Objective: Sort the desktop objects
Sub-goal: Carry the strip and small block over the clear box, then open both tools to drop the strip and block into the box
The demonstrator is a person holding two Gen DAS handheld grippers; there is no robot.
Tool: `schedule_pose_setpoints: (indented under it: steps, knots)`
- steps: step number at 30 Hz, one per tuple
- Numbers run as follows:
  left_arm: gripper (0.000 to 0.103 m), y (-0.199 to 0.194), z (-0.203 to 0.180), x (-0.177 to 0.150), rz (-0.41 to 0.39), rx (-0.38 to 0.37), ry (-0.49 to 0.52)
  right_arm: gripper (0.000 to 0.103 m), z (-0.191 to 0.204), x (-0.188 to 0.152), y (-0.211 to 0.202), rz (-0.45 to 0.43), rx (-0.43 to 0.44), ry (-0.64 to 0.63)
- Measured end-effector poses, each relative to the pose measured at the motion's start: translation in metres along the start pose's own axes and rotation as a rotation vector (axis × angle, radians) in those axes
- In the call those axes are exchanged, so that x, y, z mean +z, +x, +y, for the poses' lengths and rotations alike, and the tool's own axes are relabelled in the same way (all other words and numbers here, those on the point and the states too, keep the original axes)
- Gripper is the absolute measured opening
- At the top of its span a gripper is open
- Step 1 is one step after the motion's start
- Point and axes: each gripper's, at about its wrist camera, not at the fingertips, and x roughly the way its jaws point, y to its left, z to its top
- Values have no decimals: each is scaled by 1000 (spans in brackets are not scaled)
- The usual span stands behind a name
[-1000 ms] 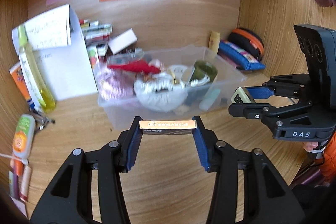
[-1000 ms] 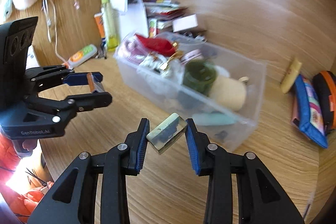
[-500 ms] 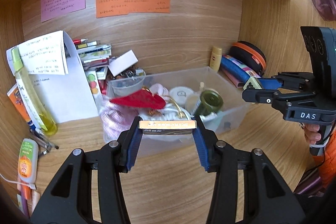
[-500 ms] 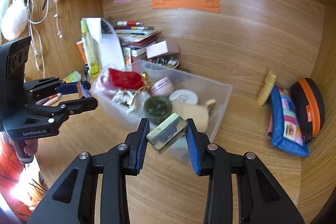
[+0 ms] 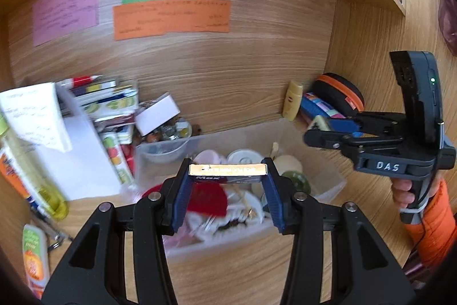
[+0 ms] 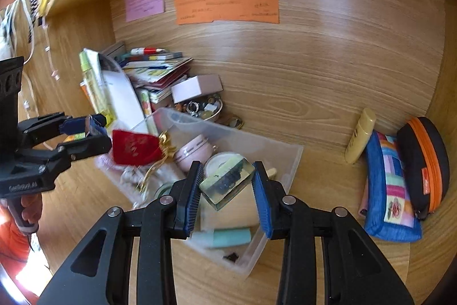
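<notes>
Crowding desk beside clear bin (image 6: 288, 162): paper stack (image 6: 154, 70), pouches (image 6: 391, 185)

Prob. home desk nook: sticky notes (image 5: 171, 19), books (image 6: 154, 67).

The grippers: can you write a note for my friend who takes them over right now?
Left gripper: shut on a flat gold-edged pack, held above the clear bin.
Right gripper: shut on a tilted pale green block, also above the bin.
The bin sits mid-desk, already holding a red pouch, a pink jar, a green jar and a mint tube.
Not binned: yellow tube, blue pouch, black-and-orange case, all right of the bin, plus the clutter to its left.
Likely next: drop both held things in.
</notes>
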Motion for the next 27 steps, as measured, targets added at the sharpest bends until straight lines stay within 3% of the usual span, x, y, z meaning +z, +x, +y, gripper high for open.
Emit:
schedule_pose_setpoints:
  steps: [8, 12, 21, 27]
  knots:
    - [47, 42, -1, 11, 38, -56, -26, 32, -12, 5, 30, 13, -56, 45]
    - [47, 58, 0, 2, 76, -72, -25, 32, -18, -4, 48, 60, -35, 56]
    - [47, 80, 0, -11, 131, -53, -43, 32, -18, -14, 66, 71, -93, 26]
    - [54, 80, -9, -15, 110, -11, 5, 32, -21, -14, 66, 73, -76, 29]
